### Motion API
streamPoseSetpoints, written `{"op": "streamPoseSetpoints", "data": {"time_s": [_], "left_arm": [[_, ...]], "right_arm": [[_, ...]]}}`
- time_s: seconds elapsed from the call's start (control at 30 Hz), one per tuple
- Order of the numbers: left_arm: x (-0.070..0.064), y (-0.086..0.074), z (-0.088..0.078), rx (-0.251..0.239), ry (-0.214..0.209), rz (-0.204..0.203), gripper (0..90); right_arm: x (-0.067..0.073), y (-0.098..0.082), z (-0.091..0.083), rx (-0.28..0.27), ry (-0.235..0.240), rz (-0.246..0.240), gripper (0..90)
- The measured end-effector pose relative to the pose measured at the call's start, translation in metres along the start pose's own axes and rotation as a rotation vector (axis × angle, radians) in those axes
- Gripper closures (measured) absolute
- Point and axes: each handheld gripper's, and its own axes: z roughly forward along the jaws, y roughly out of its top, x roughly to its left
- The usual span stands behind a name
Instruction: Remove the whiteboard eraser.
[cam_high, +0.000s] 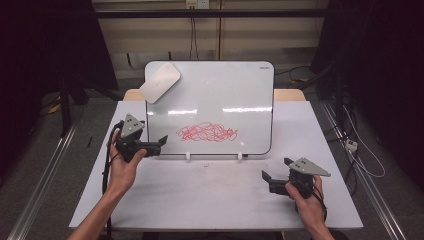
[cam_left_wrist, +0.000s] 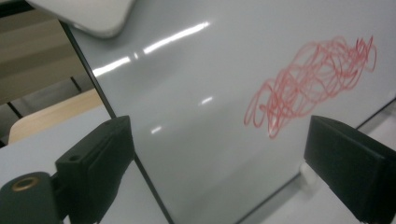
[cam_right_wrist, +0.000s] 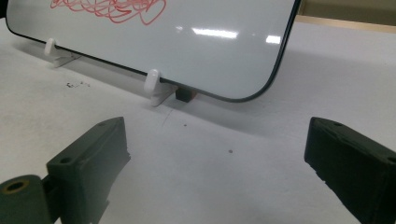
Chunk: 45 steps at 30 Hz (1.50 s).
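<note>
At the left of the high view we held the left gripper (cam_high: 162, 141) raised beside the lower left edge of the whiteboard (cam_high: 225, 90), its jaws spread and released, nothing between them. Above it, an eraser (cam_high: 160, 82), a pale rounded pad, sat stuck to the board's top left corner, tilted. The left gripper view showed that same eraser (cam_left_wrist: 88, 14) only as a cropped corner at the top, and gave us the red scribble (cam_left_wrist: 317, 79) large and close, between its own two black jaws, with the whiteboard (cam_left_wrist: 196, 130) edge running down toward the left jaw.

Moving right, the red scribble (cam_high: 206, 132) lay low on the board, a little left of centre. The board stood propped upright near the far side of the white table (cam_high: 210, 195) on two white feet (cam_high: 188, 157).

The right gripper view gave us what the high view hid: a small dark block (cam_right_wrist: 183, 94) tucked under the whiteboard (cam_right_wrist: 210, 51) just beside one of the white feet (cam_right_wrist: 152, 86), and a few dark specks on the table (cam_right_wrist: 210, 154).

At the right, we kept the right gripper (cam_high: 278, 170) low over the table, well apart from the board, its claw likewise released and grasping nothing.

We counted two grippers, one whiteboard, one eraser, one scribble, two feet, one dark block.
</note>
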Motion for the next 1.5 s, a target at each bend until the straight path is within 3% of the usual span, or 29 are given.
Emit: {"op": "streamPoseSetpoints", "data": {"time_s": [0.07, 0.1, 0.2, 0.33, 0.53, 0.7, 0.93, 1.23, 1.33, 1.5], "left_arm": [[0.002, 0.006, -0.001, -0.01, 0.014, 0.022, 8.7], [0.004, 0.014, -0.002, -0.01, 0.04, 0.045, 8.3], [0.008, 0.026, -0.005, -0.029, 0.026, 0.051, 5.7], [0.015, 0.043, -0.004, -0.038, 0.048, 0.063, 4.2], [0.023, 0.063, 0.003, -0.054, 0.072, 0.105, 4.7], [0.026, 0.076, 0.01, -0.047, 0.094, 0.163, 4.9], [0.034, 0.09, 0.015, -0.059, 0.107, 0.183, 5.5], [0.045, 0.103, 0.027, -0.055, 0.106, 0.151, 6.0], [0.045, 0.109, 0.032, -0.044, 0.118, 0.178, 7.1], [0.047, 0.114, 0.037, -0.033, 0.119, 0.19, 9.2]], "right_arm": [[0.0, 0.0, 0.0, -0.002, 0.001, 0.0, 5.7], [0.0, 0.0, 0.001, -0.001, 0.001, 0.0, 5.8], [0.0, 0.001, 0.002, -0.003, 0.002, -0.004, 5.9], [0.001, 0.001, 0.002, 0.001, 0.004, -0.002, 5.9], [0.0, 0.0, 0.001, 0.001, 0.005, -0.002, 5.9], [0.0, 0.0, 0.0, 0.0, 0.003, -0.001, 5.9], [0.0, 0.0, 0.001, 0.001, 0.0, -0.003, 5.7], [0.0, 0.0, 0.001, 0.002, 0.005, -0.006, 5.6], [0.0, 0.0, 0.001, 0.003, 0.005, -0.006, 5.6], [0.0, 0.0, 0.001, 0.003, 0.007, -0.008, 5.6]]}}
